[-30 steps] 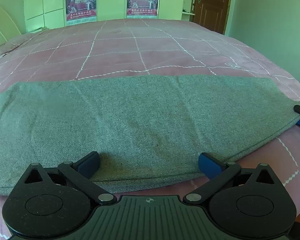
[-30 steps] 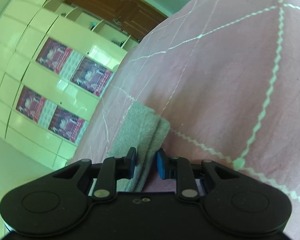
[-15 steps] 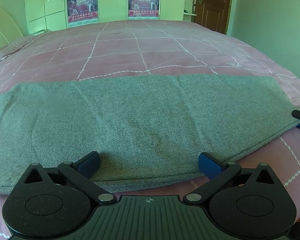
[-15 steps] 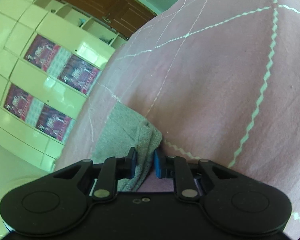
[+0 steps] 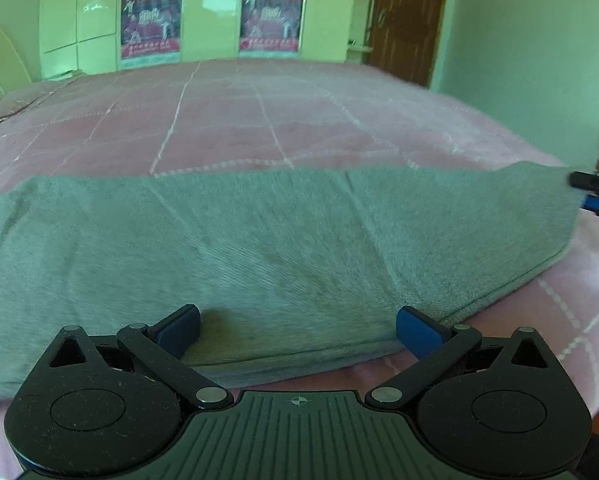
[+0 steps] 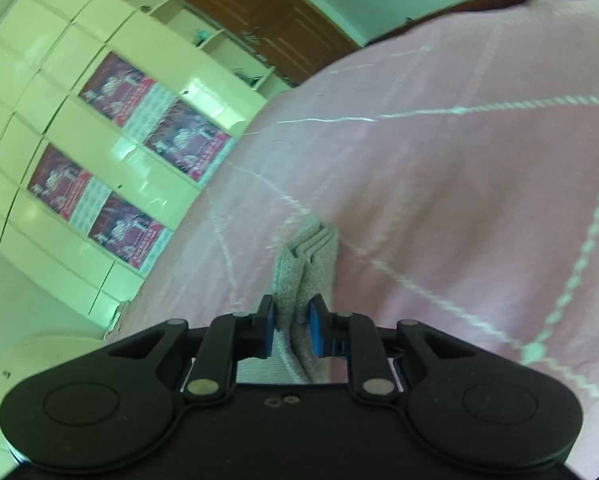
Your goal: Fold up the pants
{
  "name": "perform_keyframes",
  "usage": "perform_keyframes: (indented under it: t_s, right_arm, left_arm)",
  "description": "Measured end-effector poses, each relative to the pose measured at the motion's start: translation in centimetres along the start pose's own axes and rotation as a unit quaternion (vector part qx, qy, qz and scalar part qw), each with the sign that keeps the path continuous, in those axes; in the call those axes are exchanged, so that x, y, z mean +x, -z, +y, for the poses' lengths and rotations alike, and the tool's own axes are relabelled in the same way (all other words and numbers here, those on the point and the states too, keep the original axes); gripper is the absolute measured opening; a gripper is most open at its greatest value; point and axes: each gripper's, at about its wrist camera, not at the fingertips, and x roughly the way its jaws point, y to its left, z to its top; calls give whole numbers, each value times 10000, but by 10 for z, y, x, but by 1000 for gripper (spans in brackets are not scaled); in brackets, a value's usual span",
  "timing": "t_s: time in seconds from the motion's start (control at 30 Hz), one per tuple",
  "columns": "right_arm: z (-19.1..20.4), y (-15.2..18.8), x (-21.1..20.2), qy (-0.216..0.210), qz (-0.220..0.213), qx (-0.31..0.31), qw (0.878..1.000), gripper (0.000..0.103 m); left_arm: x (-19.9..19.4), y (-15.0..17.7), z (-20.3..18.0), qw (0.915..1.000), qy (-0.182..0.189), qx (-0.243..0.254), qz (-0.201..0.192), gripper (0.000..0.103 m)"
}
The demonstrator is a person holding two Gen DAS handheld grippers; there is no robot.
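We note grey pants along the bed's near edge; left gripper spread wide, right gripper pinching the pants' end.

No lettering comes through clearly enough to read in either view. The posters on the pale wardrobe doors carry a white line of characters on a red band along the bottom, but it is too small and blurred to make out; the same posters in the right wrist view smear into red and white
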Motion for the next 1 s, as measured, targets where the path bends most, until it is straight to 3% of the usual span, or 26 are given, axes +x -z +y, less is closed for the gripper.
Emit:
perform_keyframes:
  t_s: [0.13, 0.2, 0.3, 0.43, 0.5, 0.53, 0.57, 0.6, 0.63, 0.7, 0.77, 0.83, 1.0]
  right_arm:
    - [68, 18, 5, -418, 50, -706, 9966, 9]
    - [102, 38, 13, -659, 160, -1005, 9926, 9]
    - [152, 79, 25, -1007, 442, -1457, 9832, 9]
    - [209, 155, 44, -1454, 1004, -1917, 9654, 9]
    - [227, 202, 57, -1649, 1469, -2101, 9524, 9]
    - [232, 228, 65, -1787, 1785, -2224, 9417, 13]
    - [240, 255, 74, -1833, 2217, -2553, 9231, 15]
    - [245, 277, 82, -1556, 2725, -2889, 9045, 23]
    - [249, 289, 77, -1284, 2720, -3159, 8999, 23]
    - [239, 276, 52, -1661, 2253, -2909, 9149, 22]
    - [231, 253, 47, -1612, 2275, -2621, 9239, 20]
    - [223, 231, 37, -1552, 1976, -2624, 9317, 19]
    - [200, 205, 25, -1512, 1820, -2615, 9357, 22]
  left_arm:
    - [-51, 12, 83, 9977, -352, -314, -479, 103]
    - [-74, 17, 136, 9939, -744, -620, -535, 103]
    - [-111, 31, 202, 9849, -1266, -842, -828, 103]
    - [-142, 53, 259, 9734, -1730, -1139, -980, 103]
    - [-150, 67, 278, 9686, -1766, -1407, -1042, 103]
    - [-152, 73, 286, 9670, -1757, -1505, -1068, 103]
    - [-151, 78, 292, 9656, -1759, -1584, -1076, 103]
    - [-149, 85, 296, 9645, -1774, -1646, -1060, 103]
    - [-148, 88, 300, 9642, -1765, -1687, -1031, 103]
    - [-145, 92, 308, 9633, -1698, -1795, -1051, 103]
    - [-143, 93, 312, 9620, -1646, -1874, -1109, 103]
    - [-133, 91, 312, 9635, -1519, -1917, -1087, 103]
    - [-121, 85, 290, 9736, -1102, -1712, -1036, 103]
